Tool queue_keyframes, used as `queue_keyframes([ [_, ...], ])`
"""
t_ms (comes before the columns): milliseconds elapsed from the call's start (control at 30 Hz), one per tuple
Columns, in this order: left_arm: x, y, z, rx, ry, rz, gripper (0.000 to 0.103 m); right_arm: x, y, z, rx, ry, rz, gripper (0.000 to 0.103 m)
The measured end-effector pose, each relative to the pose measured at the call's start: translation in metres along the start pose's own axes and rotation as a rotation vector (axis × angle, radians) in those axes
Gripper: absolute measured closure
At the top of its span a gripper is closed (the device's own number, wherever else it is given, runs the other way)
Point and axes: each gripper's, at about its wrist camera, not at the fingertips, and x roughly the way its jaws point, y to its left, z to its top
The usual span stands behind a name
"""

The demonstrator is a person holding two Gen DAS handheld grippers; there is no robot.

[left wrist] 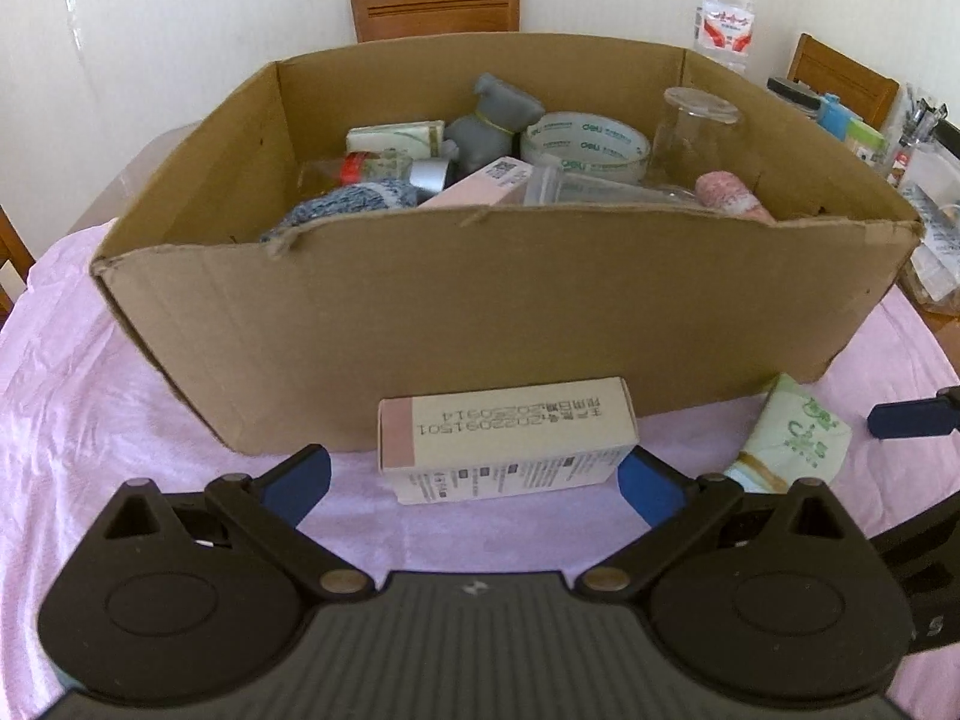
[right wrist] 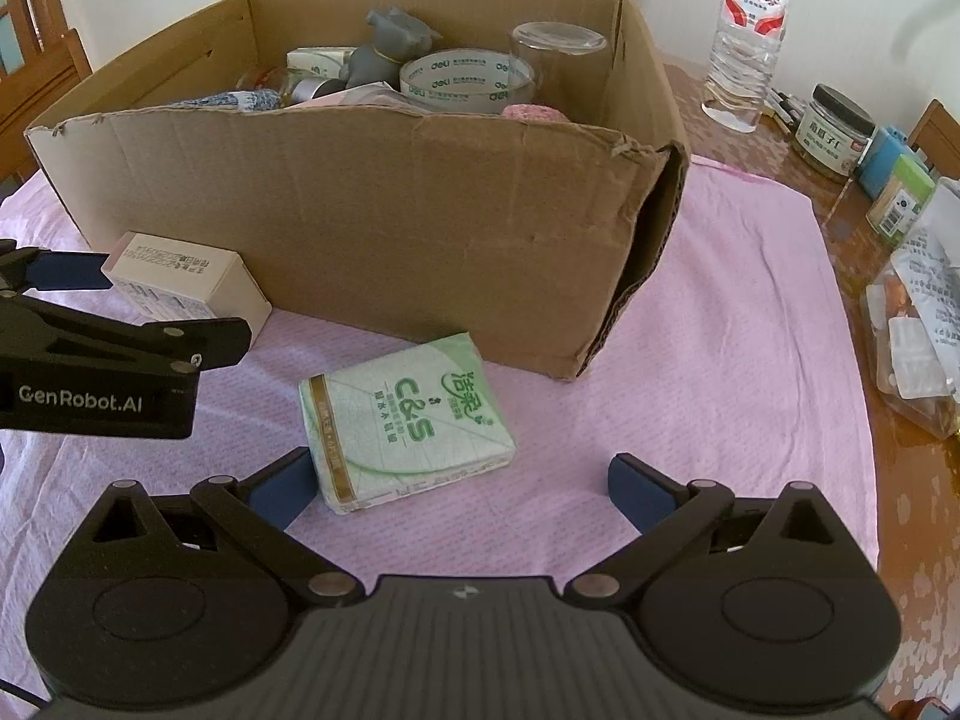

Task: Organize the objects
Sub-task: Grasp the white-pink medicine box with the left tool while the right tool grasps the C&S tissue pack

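Observation:
A brown cardboard box [left wrist: 420, 312] stands on the pink cloth, also in the right wrist view [right wrist: 372, 222], filled with a tape roll [left wrist: 585, 144], a grey toy [left wrist: 489, 120], a glass [left wrist: 696, 132] and other items. A small pink-and-white carton [left wrist: 504, 438] lies in front of the box. My left gripper [left wrist: 474, 480] is open around it, the right pad near its end. A green tissue pack [right wrist: 408, 432] lies on the cloth. My right gripper [right wrist: 459, 486] is open, its left pad by the pack's near corner.
A water bottle [right wrist: 747, 36], a jar [right wrist: 834, 132] and several small packages [right wrist: 918, 324] sit on the wooden table at the right. Wooden chairs [left wrist: 435, 6] stand behind the box. The left gripper shows at the left of the right wrist view [right wrist: 72, 276].

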Motion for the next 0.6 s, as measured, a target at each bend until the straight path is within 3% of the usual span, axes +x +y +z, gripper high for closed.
queue_keyframes([
  [167, -0.006, 0.014, -0.006, 0.016, -0.009, 0.031, 0.002, 0.000, 0.000, 0.001, -0.005, 0.001, 0.003, 0.000],
  [400, -0.006, 0.017, -0.010, -0.030, -0.033, 0.018, 0.003, 0.000, -0.001, -0.001, -0.008, -0.008, 0.005, 0.000],
  [500, -0.003, 0.011, -0.009, -0.020, -0.047, 0.012, 0.007, 0.001, -0.001, -0.001, -0.010, -0.008, 0.007, 0.000],
  [600, 0.000, 0.010, -0.007, -0.027, -0.043, -0.007, 0.020, 0.001, -0.001, -0.001, -0.011, -0.007, 0.007, 0.000],
])
